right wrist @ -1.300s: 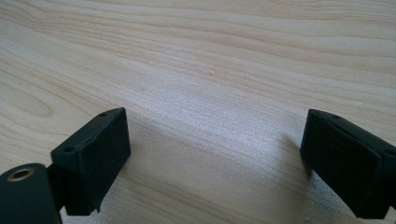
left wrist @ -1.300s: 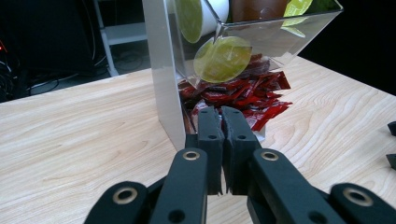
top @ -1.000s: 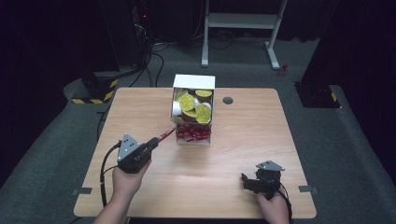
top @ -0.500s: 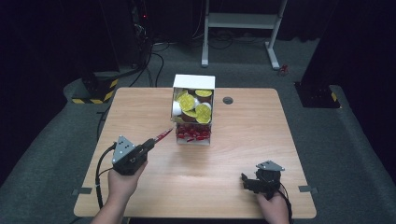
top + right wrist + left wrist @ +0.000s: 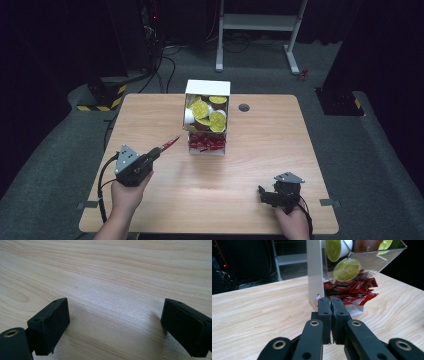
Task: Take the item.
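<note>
My left gripper [image 5: 156,154] pinches a red packet [image 5: 170,143], long axis pointing toward the dispenser [image 5: 207,117]; right gripper [image 5: 267,196] spread, idle.

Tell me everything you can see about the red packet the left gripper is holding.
The red packet is a slim, glossy red sachet, likely plastic or foil, pinched at one end by the shut left gripper. It sticks out toward the clear dispenser and is lifted off the wooden table. It touches the gripper's fingers alone.
</note>
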Demonstrator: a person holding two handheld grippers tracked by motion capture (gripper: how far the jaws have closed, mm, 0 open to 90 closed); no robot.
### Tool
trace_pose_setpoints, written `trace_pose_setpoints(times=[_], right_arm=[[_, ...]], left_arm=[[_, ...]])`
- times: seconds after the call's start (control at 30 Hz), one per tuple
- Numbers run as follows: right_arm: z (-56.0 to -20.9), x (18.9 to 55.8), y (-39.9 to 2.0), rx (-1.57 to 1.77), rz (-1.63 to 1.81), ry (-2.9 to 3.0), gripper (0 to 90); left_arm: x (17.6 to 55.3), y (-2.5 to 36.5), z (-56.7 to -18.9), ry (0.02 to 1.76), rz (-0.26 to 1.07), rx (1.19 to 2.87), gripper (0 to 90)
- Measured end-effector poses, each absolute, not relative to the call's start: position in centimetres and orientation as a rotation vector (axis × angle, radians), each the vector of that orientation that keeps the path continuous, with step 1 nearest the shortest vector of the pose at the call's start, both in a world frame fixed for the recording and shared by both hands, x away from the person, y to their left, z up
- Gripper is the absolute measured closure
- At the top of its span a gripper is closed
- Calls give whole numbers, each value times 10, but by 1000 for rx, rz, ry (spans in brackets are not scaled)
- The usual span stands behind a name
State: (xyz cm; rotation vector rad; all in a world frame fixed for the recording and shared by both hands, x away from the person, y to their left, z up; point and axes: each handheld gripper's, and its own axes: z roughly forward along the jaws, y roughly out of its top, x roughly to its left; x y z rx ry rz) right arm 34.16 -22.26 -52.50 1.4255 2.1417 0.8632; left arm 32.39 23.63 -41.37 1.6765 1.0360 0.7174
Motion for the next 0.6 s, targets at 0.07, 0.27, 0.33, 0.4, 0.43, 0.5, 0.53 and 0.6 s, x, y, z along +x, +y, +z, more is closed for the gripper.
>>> trace_pose_setpoints(times=[0.07,0.27,0.33,0.4,0.43,0.5,0.53,0.6], right_arm=[[-525,342,-223,1425,863,2142,83],[-525,342,-223,1426,863,2142,83],[-525,342,-223,1425,863,2142,83],[-525,342,-223,1426,863,2142,83],[-525,342,-223,1425,863,2142,83],[-525,342,-223,1426,863,2142,83],[-525,341,-223,1426,863,2142,83],[-525,341,-223,1425,863,2142,83]], left_arm=[[325,239,-415,1046,719,1674,874],[330,249,-418,1072,720,1670,874],[332,251,-420,1081,719,1666,873],[334,254,-421,1089,720,1666,873],[335,255,-422,1095,720,1665,873],[338,259,-424,1103,724,1668,873],[340,260,-424,1110,723,1665,874],[343,263,-426,1118,726,1665,874]])
